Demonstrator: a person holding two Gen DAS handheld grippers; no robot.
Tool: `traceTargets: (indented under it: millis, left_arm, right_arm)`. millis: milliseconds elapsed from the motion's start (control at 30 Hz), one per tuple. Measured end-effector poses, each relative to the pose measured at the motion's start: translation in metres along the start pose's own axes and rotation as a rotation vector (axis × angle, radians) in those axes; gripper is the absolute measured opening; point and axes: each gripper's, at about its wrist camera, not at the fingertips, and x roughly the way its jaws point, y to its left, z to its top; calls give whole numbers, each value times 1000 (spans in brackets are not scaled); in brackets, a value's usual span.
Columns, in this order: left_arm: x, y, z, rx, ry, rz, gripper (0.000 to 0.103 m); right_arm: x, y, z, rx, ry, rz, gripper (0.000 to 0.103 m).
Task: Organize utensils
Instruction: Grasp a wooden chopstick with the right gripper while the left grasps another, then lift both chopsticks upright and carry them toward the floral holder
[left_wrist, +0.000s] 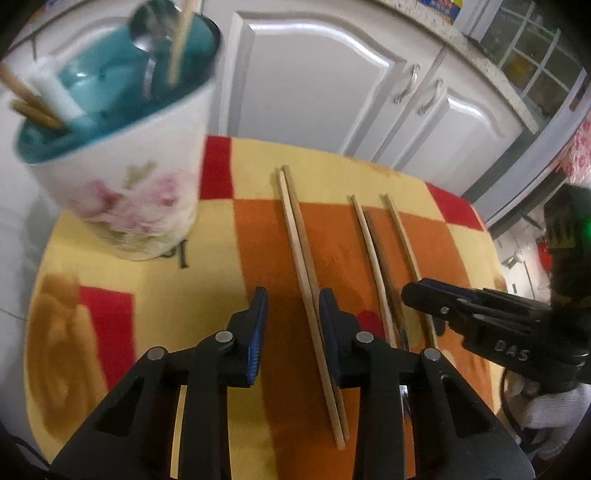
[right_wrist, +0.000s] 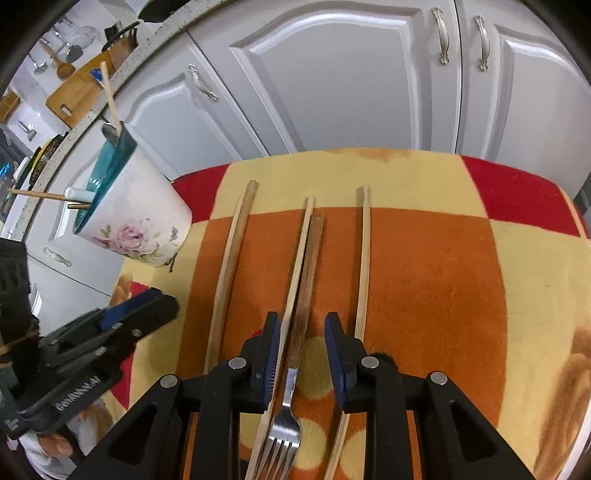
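A white floral holder (left_wrist: 129, 177) with a teal inside stands at the table's far left and holds a spoon, chopsticks and a white utensil; it also shows in the right wrist view (right_wrist: 133, 218). A pair of chopsticks (left_wrist: 306, 280) lies on the checked cloth just inside my open left gripper (left_wrist: 291, 306), by its right finger. My open right gripper (right_wrist: 301, 332) straddles a wooden-handled fork (right_wrist: 299, 321) and one chopstick (right_wrist: 295, 280). Another chopstick (right_wrist: 362, 266) lies right of it and the pair (right_wrist: 231, 266) to the left.
The table is covered by a yellow, orange and red cloth (right_wrist: 424, 277). White cabinet doors (right_wrist: 332, 81) stand behind it. A counter with a cutting board (right_wrist: 77, 92) is at the far left. The right gripper shows in the left wrist view (left_wrist: 424, 295).
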Motion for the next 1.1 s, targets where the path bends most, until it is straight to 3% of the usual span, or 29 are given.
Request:
traceTargets:
  millis: [133, 333, 533, 667, 767, 833, 933, 1100]
  left_arm:
    - [21, -1, 2, 14, 35, 38, 26]
    - [29, -3, 8, 18, 35, 31, 26]
    - [37, -11, 14, 65, 31, 84, 26]
    - [38, -4, 20, 26, 43, 60, 7]
    - [34, -2, 14, 32, 52, 39, 5]
    - [31, 0, 12, 21, 56, 31, 4]
    - [22, 3, 5, 9, 62, 11, 4]
    - [-1, 9, -24, 18, 81, -18, 4]
  right_arm:
    - [1, -11, 0, 35, 9, 6, 24]
    - [-6, -14, 4, 54, -5, 18, 24]
    - [-6, -16, 4, 76, -9, 39, 24]
    - [-3, -21, 6, 70, -10, 7, 24]
    - [7, -27, 10, 81, 9, -25, 24]
    - [11, -27, 11, 55, 9, -47, 20]
    - [13, -23, 13, 10, 12, -87, 6]
    - [-1, -30, -4, 30, 32, -46, 5]
